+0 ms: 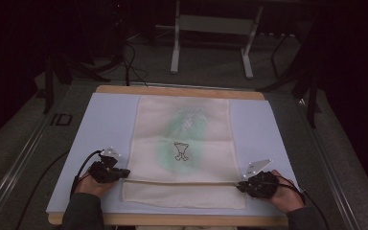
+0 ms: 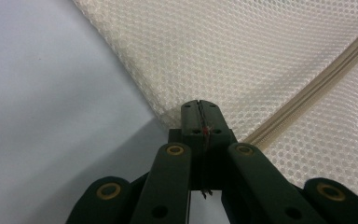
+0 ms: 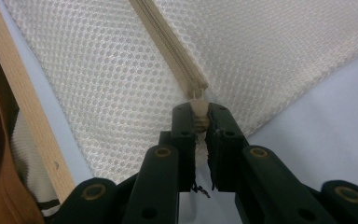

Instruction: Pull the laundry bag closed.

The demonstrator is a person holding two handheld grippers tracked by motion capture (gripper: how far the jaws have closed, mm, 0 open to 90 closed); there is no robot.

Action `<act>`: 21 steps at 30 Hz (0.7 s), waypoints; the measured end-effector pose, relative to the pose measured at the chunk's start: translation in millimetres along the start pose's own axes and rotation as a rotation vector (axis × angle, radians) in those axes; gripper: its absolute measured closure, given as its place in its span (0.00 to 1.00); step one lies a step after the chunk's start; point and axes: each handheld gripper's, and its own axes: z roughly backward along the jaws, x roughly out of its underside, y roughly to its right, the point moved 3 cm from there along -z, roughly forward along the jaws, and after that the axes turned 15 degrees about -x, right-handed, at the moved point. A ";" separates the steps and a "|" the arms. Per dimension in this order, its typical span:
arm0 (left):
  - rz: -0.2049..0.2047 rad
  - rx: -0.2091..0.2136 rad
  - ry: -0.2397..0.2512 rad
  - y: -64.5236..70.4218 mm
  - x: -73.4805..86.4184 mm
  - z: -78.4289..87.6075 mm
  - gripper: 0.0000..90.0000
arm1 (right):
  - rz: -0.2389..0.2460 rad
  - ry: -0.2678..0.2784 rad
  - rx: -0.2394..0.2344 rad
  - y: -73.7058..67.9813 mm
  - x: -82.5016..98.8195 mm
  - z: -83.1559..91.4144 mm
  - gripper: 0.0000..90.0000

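Both grippers I see clamped shut on the mesh laundry bag [image 1: 182, 148], which lies flat on the pale mat [image 1: 100, 124] on the table [image 1: 172, 220]. On my left gripper [image 1: 122, 172] the jaws pinch the bag's mesh edge beside the zipper [image 1: 182, 181]. On my right gripper [image 1: 242, 185] they clamp the zipper pull [image 3: 199, 116].

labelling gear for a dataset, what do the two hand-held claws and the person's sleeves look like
Both the left claw and the right claw are matt black, with two flat linked bars each, fixed with brass-coloured rivets. Each carries a grey three-cornered plate with white dots on top. A black cable trails from each. The sleeves are dark.
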 end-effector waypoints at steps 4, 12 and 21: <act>0.001 0.002 0.000 -0.1 0.0 -0.1 1.00 | -0.019 0.018 -0.007 -0.3 1.4 -1.4 0.91; -0.029 -0.009 0.005 1.3 -0.7 0.4 1.00 | -0.056 0.108 0.035 4.7 5.4 1.8 0.73; -0.053 -0.004 0.019 2.6 -1.5 0.8 1.00 | -0.114 0.259 0.093 15.5 7.5 5.0 0.64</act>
